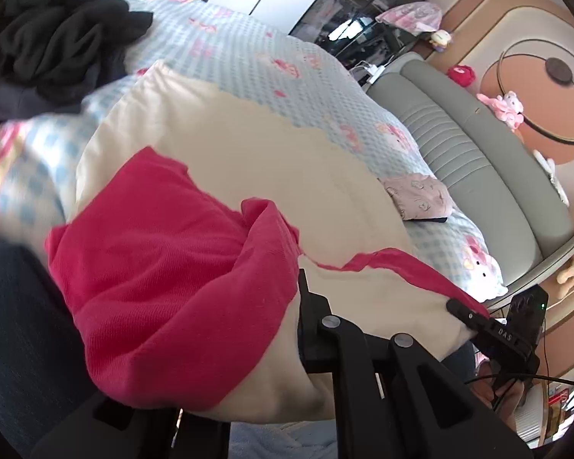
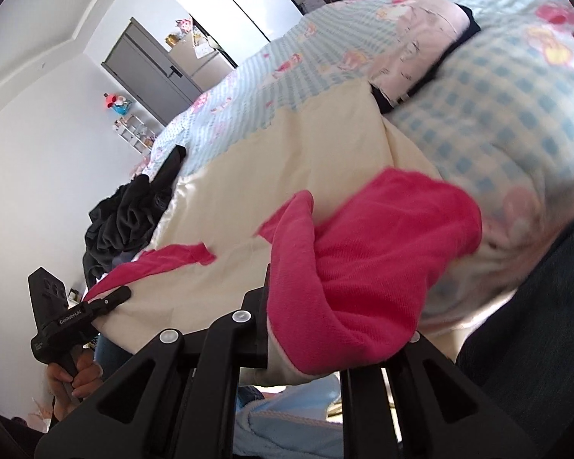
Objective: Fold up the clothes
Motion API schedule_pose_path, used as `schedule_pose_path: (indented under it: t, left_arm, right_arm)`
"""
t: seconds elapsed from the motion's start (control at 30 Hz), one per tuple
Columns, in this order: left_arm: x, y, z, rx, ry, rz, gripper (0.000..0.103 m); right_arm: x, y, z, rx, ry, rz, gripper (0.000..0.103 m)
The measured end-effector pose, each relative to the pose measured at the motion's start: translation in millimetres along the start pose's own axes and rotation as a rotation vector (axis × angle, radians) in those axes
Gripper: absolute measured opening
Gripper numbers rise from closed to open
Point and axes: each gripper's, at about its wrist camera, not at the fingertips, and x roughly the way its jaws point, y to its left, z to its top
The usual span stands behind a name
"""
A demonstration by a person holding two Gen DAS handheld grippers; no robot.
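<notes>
Mostly bare cream garment (image 1: pixel 248 160) beyond pink edge (image 1: pixel 401 264)

Bright, soft daylight; heavy fisheye bending, dark vignetted corners, motion blur near edges.

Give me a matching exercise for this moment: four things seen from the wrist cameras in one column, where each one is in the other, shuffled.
Things:
1. pink cloth
2. black clothes
3. pink plush
4. folded pale garment

Places:
a. heaped on the bed
b. pinched by the left gripper and the right gripper
c. flat on the bed beside the headboard
d. on the ledge behind the headboard

Pairs: 1-b, 2-a, 3-d, 4-c
</notes>
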Motion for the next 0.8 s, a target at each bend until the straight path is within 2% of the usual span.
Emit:
schedule_pose_path:
  t: [0.1,0.23,0.33,0.37,0.4,0.43,0.47,0.53,0.6,0.63,0.67,0.7,0.73,0.8]
  left_arm:
    - [-1,-5,15,0.021,-0.006,-0.017,0.008]
    - [8,-12,51,0.07,-0.026,-0.016,0.008]
    - [33,-7,85,0.061,-0.022,-0.023,0.012]
    - [43,-5,97,0.055,-0.017,-0.027,0.015]
    - [55,0,105,0.054,-0.001,-0.037,0.022]
    - [73,7,115,0.049,0.023,-0.033,0.024]
    - [86,13,124,0.036,0.043,-0.004,0.024]
    - [103,22,137,0.006,0.081,0.028,0.024]
    - [97,24,140,0.013,0.051,-0.018,0.026]
    - [94,26,141,0.019,0.043,-0.062,0.031]
    - [98,31,143,0.004,0.071,-0.118,0.036]
    - [102,36,145,-0.012,0.1,-0.175,0.051]
    - [107,41,148,-0.031,0.128,-0.226,0.054]
    - [119,54,162,-0.109,0.167,-0.248,0.054]
  right_arm:
    - [0,5,16,-0.008,-0.014,0.027,0.01]
    - [13,9,46,-0.021,-0.016,0.059,0.01]
    - [32,14,73,-0.04,-0.018,0.057,0.01]
    - [41,14,83,-0.043,-0.02,0.05,0.011]
    - [53,13,93,-0.037,-0.018,0.045,0.014]
    - [66,10,104,-0.024,-0.012,0.045,0.025]
    - [81,6,114,-0.006,-0.003,0.044,0.029]
    - [108,0,132,0.024,0.034,0.012,0.029]
    - [116,2,141,0.023,0.038,0.003,0.031]
    - [117,4,143,0.015,0.035,0.006,0.036]
    - [118,5,143,0.001,0.031,0.009,0.042]
    - [118,5,142,-0.014,0.028,0.008,0.043]
    - [122,4,142,-0.023,0.032,0.004,0.043]
    - [134,-1,145,-0.019,0.055,-0.004,0.043]
